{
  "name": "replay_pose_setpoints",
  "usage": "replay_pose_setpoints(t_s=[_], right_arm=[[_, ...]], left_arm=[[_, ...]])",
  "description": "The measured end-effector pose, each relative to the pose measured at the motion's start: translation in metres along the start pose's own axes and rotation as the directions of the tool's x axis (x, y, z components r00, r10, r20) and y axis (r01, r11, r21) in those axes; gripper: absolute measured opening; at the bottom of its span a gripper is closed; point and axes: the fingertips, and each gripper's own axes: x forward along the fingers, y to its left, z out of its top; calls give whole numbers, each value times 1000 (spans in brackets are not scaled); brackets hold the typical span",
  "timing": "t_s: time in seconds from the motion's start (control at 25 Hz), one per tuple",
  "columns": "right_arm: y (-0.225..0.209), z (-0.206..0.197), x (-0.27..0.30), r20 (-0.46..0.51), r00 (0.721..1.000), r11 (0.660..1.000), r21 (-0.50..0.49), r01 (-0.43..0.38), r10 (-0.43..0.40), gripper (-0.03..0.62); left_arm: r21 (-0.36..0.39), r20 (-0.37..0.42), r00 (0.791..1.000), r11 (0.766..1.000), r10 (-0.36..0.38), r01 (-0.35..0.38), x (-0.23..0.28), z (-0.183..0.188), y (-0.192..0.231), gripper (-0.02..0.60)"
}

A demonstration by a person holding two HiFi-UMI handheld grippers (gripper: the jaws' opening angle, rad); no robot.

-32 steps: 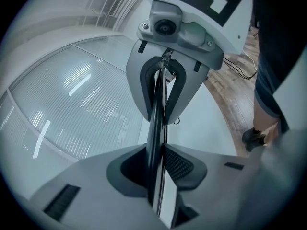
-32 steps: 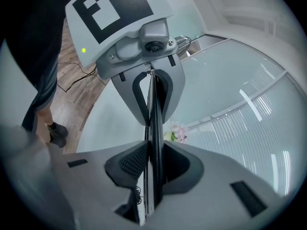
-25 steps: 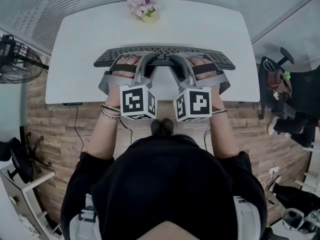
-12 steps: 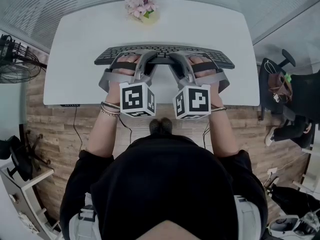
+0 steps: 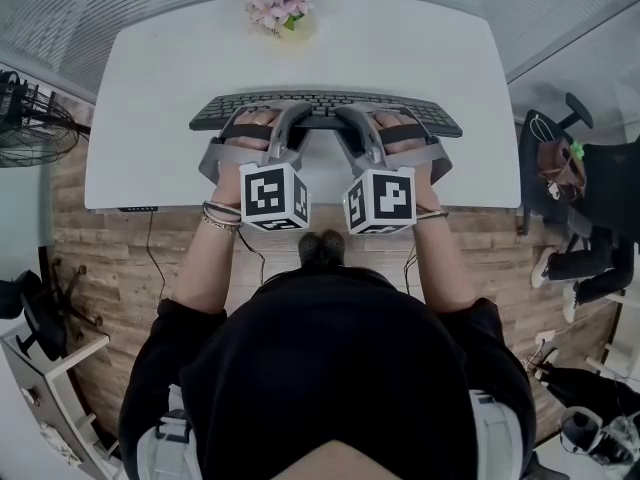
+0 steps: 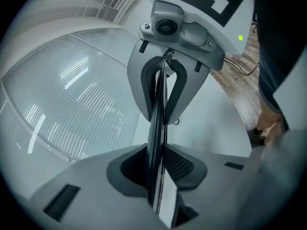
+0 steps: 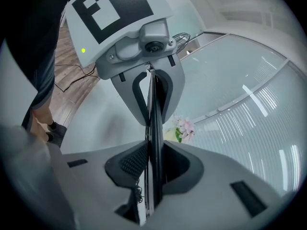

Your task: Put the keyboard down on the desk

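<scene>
Black keyboard (image 5: 322,102), middle largely hidden

Bare desk (image 5: 150,118) lies all round the keyboard (image 5: 325,101), with only a flower pot (image 5: 281,10) at its far edge

I count one keyboard (image 5: 325,102), one white desk (image 5: 400,48), one bunch of pink flowers (image 5: 277,3) and one fan (image 5: 40,118). I hold two grippers, the left gripper (image 5: 288,128) and the right gripper (image 5: 352,128). They carry two marker cubes, the left cube (image 5: 272,196) and the right cube (image 5: 382,200).
</scene>
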Motion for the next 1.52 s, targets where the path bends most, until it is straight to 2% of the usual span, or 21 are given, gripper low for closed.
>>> replay_pose_setpoints(t_s=[0.72,1.52], right_arm=[[16,3,-4,-12,1000,1000,1,-24,24,83],[49,16,-20,-9,1000,999,30,-12,13,84]], left_arm=[[-34,5,1000,999,-21,21,-4,-3,-17,107],[-29,18,999,998,-51,52,-26,-3,-49,106]])
